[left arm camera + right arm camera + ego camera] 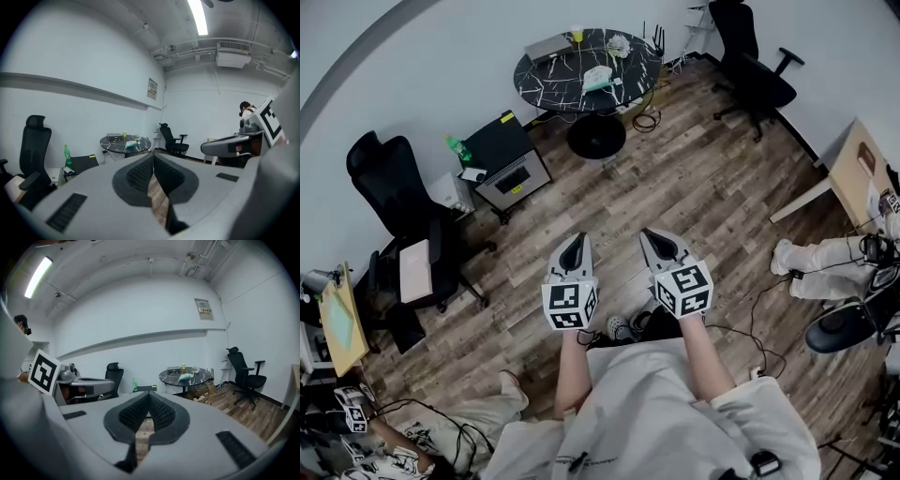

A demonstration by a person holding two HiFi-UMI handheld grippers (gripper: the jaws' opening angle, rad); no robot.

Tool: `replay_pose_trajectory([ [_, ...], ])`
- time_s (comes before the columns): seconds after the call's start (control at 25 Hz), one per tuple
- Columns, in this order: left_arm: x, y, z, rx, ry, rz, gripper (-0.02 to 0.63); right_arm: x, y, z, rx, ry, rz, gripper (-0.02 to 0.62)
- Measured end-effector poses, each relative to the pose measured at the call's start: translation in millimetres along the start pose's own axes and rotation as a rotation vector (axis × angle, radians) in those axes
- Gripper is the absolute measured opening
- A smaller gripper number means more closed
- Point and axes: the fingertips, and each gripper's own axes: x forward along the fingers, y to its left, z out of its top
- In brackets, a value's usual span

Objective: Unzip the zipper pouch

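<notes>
Starting this far out, the main risks are on the approach. Both grippers are clamped shut with nothing between the pads, so arriving like that would shove the target across the slick tabletop instead of pinching it. The jaws need to open first.

The left gripper (pixel 576 242) and right gripper (pixel 654 240) hang side by side in front of the person's torso, over bare wooden floor (pixel 712 187), tips pointing forward. Each gripper view shows its jaws together, with only floorboards in the slit.

Second risk is picking the wrong item. The round table (pixel 546 73) is cluttered with a grey flat item (pixel 547 47), a yellow cup (pixel 577 35) and other small bits. The zipper pouch (pixel 598 79) is probably the pale teal-and-white thing near the table's middle, but it's too small here to be sure, and no zip or pull is visible.

Third, loose cables (pixel 647 117) lie on the floor beside the table base, on the walking line, so they could snag a foot. A black office chair (pixel 757 66) stands off to the right, clear of the path.

Later risk, as a judgement: the pull tab is likely small. One gripper must pin the pouch body or it will slide or lift with the pull.

The pouch is well apart from both grippers, ahead and across open floor, roughly straight on. It sits slightly nearer the right gripper's heading, and neither gripper is near it
</notes>
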Motion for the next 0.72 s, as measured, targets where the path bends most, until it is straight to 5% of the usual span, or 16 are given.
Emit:
replay_pose_trajectory([
  [0.28,1,5,-2,0.043,0.03,0.0,0.089,1,1,0,0.037,0.008,0.02,0.099],
  [0.72,29,23,-13,0.031,0.074,0.035,0.146,33,-21,-2,0.062,0.008,0.052,0.129],
])
